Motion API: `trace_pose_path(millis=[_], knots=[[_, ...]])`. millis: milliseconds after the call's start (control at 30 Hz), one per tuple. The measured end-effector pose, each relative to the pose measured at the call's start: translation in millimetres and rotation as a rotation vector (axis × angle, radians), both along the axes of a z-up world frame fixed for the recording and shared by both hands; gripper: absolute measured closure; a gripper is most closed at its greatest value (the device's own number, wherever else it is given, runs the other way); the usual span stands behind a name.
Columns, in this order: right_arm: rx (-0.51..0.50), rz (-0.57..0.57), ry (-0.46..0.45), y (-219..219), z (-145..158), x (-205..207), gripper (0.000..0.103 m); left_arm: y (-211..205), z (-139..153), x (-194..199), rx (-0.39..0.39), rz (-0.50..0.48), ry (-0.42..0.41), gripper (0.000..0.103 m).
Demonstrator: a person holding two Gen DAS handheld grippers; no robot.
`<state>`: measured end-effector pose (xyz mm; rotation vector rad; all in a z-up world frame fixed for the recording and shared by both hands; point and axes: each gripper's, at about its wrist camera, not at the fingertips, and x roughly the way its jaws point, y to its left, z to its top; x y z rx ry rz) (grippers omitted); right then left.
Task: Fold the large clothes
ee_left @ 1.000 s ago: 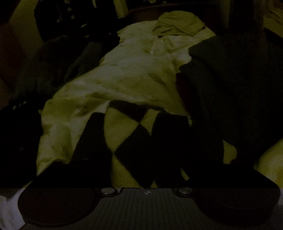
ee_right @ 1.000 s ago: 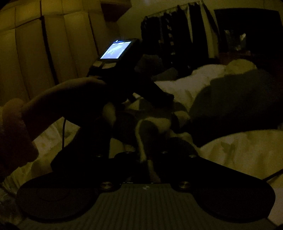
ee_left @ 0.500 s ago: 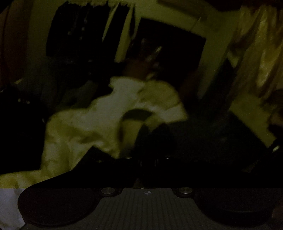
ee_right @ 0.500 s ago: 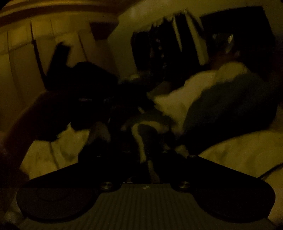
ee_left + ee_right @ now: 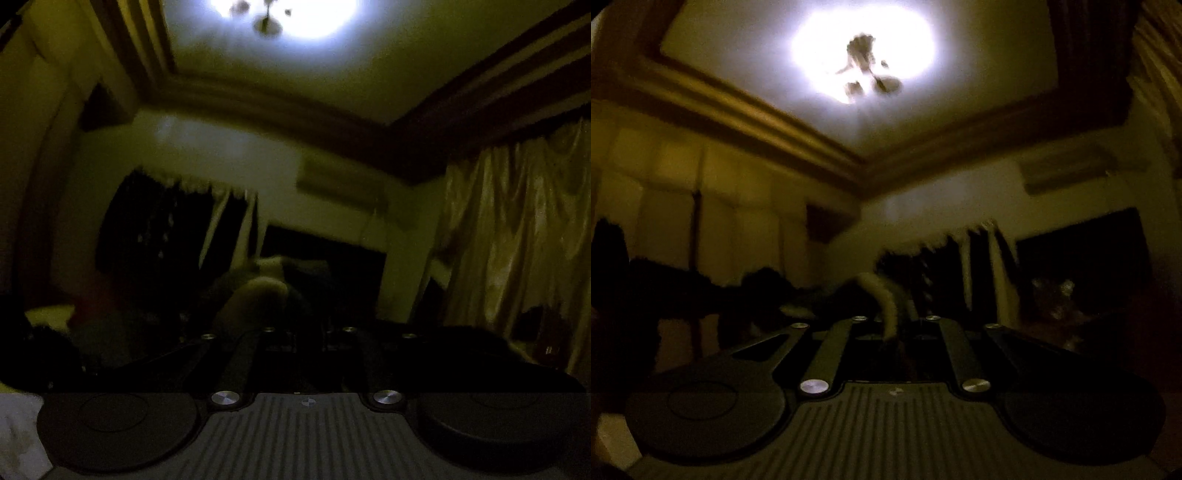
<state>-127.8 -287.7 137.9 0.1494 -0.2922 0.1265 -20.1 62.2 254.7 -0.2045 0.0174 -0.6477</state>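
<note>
Both cameras tilt up into a dim, yellowish room, blurred throughout. A ceiling lamp (image 5: 866,62) burns white in a recessed ceiling panel framed by dark stepped moulding; its small hanging arms show only as silhouettes. Shiny draped curtains (image 5: 517,236) fall in soft vertical folds down the right side of the left wrist view. On the far wall hangs a row of dark clothes (image 5: 166,236) under a ragged pale edge, with a wall-mounted air conditioner (image 5: 340,181) above and to their right, and a large black rectangle beside them — what it is cannot be told. In the right wrist view, pale panelled wardrobe doors (image 5: 665,210) fill the left wall.

The garment (image 5: 882,302), fuzzy, with dark and pale patches, is held up in front of both cameras and blocks the lower middle of each view. The right gripper (image 5: 892,334) has its jaws together, pinching a pale furry strip of it that rises and arcs off to the left into a dark shaggy mass. At the left gripper (image 5: 295,332) a rounded pale fold of cloth bulges just above the fingertips; the jaws stand narrow, but it is too dark to tell whether they clamp the cloth.
</note>
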Motion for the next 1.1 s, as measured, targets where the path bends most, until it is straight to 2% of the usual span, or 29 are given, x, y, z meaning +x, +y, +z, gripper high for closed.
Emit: trace_pose_path(millis=[133, 233, 333, 467, 567, 633, 700, 733, 800, 867, 900, 1033, 1100], knots=[[-0.021, 0.029, -0.122, 2.5, 52.3, -13.8, 0.097, 13.7, 28.1, -39.7, -0.031, 0.075, -0.144, 0.037], [-0.061, 0.027, -0.203, 12.1, 87.5, -15.0, 0.097, 16.8, 49.2, -49.2, -0.023, 0.097, -0.19, 0.038], [-0.036, 0.053, -0.201, 13.5, 113.5, 7.2, 0.097, 9.0, 53.2, -33.9, 0.004, 0.144, -0.171, 0.038], [-0.072, 0.04, -0.1, 25.7, 124.1, 56.8, 0.097, 8.3, 27.1, 14.6, 0.035, 0.224, -0.059, 0.037], [-0.101, 0.015, 0.01, 39.3, 98.5, 109.8, 0.097, 12.4, -7.8, 60.3, 0.082, 0.33, 0.035, 0.037], [-0.098, 0.004, 0.109, 49.3, 77.1, 149.7, 0.096, 10.9, -40.4, 100.6, 0.112, 0.373, 0.129, 0.036], [-0.075, -0.001, 0.208, 52.6, 46.8, 186.3, 0.095, 11.8, -74.8, 136.7, 0.15, 0.403, 0.225, 0.031], [-0.063, 0.0, 0.268, 52.1, 31.9, 208.1, 0.091, 11.9, -93.8, 152.8, 0.176, 0.427, 0.268, 0.024], [-0.028, -0.012, 0.385, 55.0, -4.5, 244.5, 0.076, 9.1, -136.5, 181.4, 0.235, 0.461, 0.366, 0.0], [-0.012, -0.028, 0.496, 60.8, -48.2, 272.3, 0.04, 9.8, -179.6, 195.7, 0.261, 0.473, 0.425, 0.0], [-0.027, -0.023, 0.538, 65.4, -69.9, 281.2, 0.037, 13.6, -196.7, 197.6, 0.273, 0.476, 0.446, 0.0], [-0.117, 0.028, 0.695, 89.2, -145.1, 304.8, 0.034, 26.1, -262.8, 211.2, 0.317, 0.477, 0.611, 0.0], [-0.088, 0.046, 0.759, 89.2, -175.8, 304.1, 0.026, 26.9, -273.2, 236.3, 0.323, 0.478, 0.641, 0.0]])
